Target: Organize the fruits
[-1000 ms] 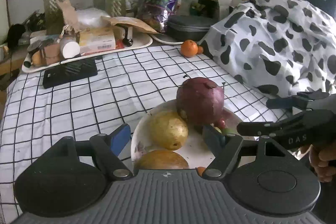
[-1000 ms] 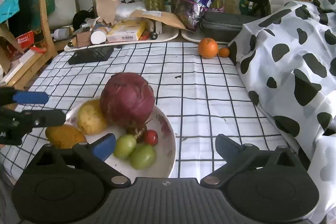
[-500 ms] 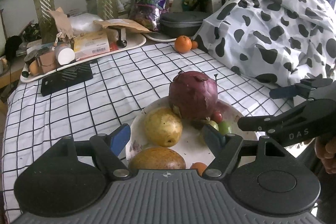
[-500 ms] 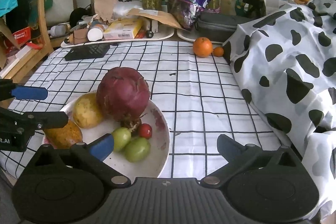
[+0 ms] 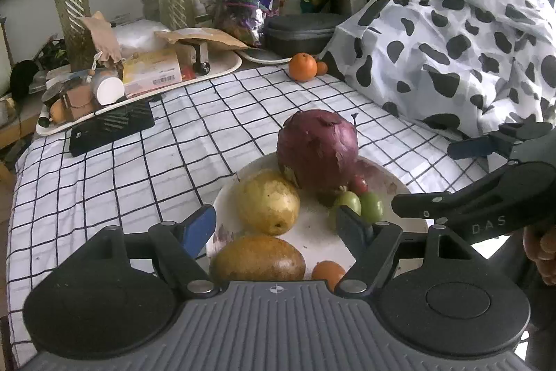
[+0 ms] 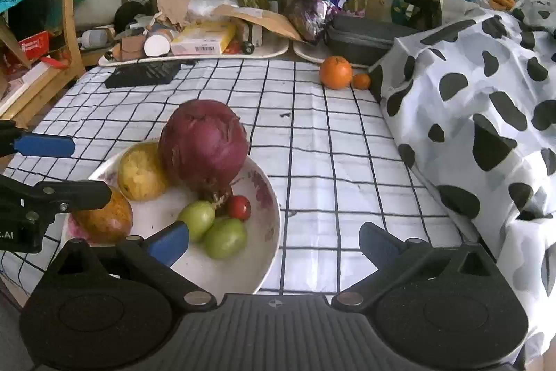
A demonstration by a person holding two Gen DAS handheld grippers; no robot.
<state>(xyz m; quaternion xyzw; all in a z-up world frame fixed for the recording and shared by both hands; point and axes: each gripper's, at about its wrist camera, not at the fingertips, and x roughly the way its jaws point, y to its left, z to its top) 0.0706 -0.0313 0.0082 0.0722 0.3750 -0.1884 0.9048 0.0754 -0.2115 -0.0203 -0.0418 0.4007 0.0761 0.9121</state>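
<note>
Both our pairs of fingers are spread wide, holding nothing: our left gripper (image 5: 274, 225) and right gripper (image 6: 274, 240) hover over the near rim of the white plate (image 6: 267, 214). On it sit a purple onion (image 6: 203, 145), yellow pear (image 5: 267, 202), brownish mango (image 5: 257, 258), two green fruits (image 6: 224, 237) and a red cherry tomato (image 6: 239, 207).

My left wrist view faces the plate (image 5: 413, 221) closely from its near-left; my right, from its near-right, shares it.
</note>
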